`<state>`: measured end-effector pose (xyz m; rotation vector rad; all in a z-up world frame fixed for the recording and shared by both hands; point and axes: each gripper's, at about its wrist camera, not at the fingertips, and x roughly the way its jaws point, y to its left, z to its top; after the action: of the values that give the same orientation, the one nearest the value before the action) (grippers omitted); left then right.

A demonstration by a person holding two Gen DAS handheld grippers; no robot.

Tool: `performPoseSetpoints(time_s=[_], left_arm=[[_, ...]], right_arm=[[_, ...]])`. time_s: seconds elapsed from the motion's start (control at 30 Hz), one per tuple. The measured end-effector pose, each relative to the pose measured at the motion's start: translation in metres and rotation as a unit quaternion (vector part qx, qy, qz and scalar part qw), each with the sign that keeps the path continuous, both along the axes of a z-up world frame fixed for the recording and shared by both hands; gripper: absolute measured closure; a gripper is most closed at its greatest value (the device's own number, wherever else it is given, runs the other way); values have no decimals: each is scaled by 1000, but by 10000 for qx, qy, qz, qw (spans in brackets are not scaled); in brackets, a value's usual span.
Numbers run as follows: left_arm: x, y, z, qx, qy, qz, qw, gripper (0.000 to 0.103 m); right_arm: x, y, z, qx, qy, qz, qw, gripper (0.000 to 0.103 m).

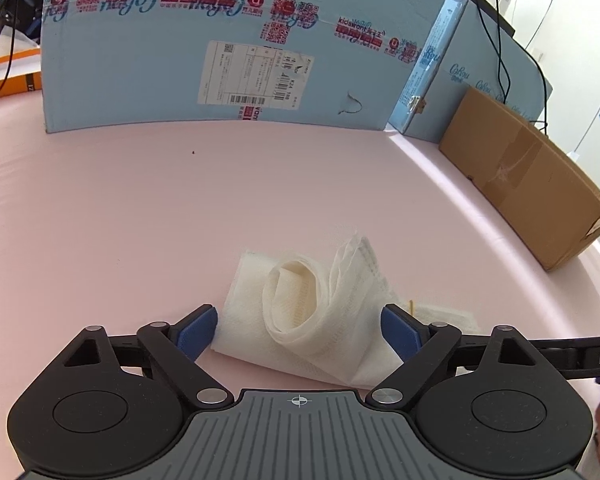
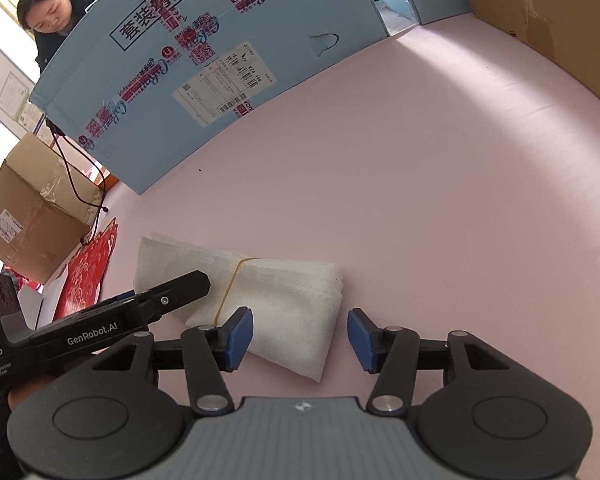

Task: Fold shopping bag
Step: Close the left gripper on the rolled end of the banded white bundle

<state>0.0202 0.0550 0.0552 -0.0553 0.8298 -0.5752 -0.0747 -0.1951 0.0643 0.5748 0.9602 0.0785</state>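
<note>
bag: white mesh shopping bag (image 1: 312, 312) lies on the pink counter (image 1: 140, 220), near edge, mostly folded into a flat packet w/ a yellow rubber band (image 2: 230, 284) round its mid. One end has sprung up into a loose open loop (seen from the left wrist view).
left tool: left tool (image 1: 298, 330) spread wide, blue pads either side of the loose loop, not pressing it. Nothing held.
right tool: right tool (image 2: 300, 338) part open; near right corner of the packet sits betw. the pads, left pad over the cloth, right pad clear of it. Can't see a clamp, so I read it as not gripping.
stage: prob. late in the fold — packet is banded, only the sprung end needs taming.
how to do it well: pin the banded part w/ the right tool so the packet doesn't skid on the smooth counter. Bring the left tool down over the loop, squash air out first, then lay it flat along the packet's length (edges lined up w/ the layers beneath).
watch: thin cloth springs back; press along the crease, don't just tap. Keep clear of the band so it doesn't roll off.
surroundings: blue carton (image 1: 220, 40) at far side, brown box (image 1: 524, 176) far right; neither is in the way.
</note>
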Motion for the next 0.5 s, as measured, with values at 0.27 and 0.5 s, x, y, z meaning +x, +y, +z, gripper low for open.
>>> performPoseSetpoints(time_s=[0.27,0.5], left_arm=[[0,-1,-2,-7,12,118,9999,29],[-2,1,0,-3,-39,243,9997,50]], right_arm=[[1,25,0,-586,-104,45,9982,41],[-2,31,3,-1054,-142,-170,9942,75]])
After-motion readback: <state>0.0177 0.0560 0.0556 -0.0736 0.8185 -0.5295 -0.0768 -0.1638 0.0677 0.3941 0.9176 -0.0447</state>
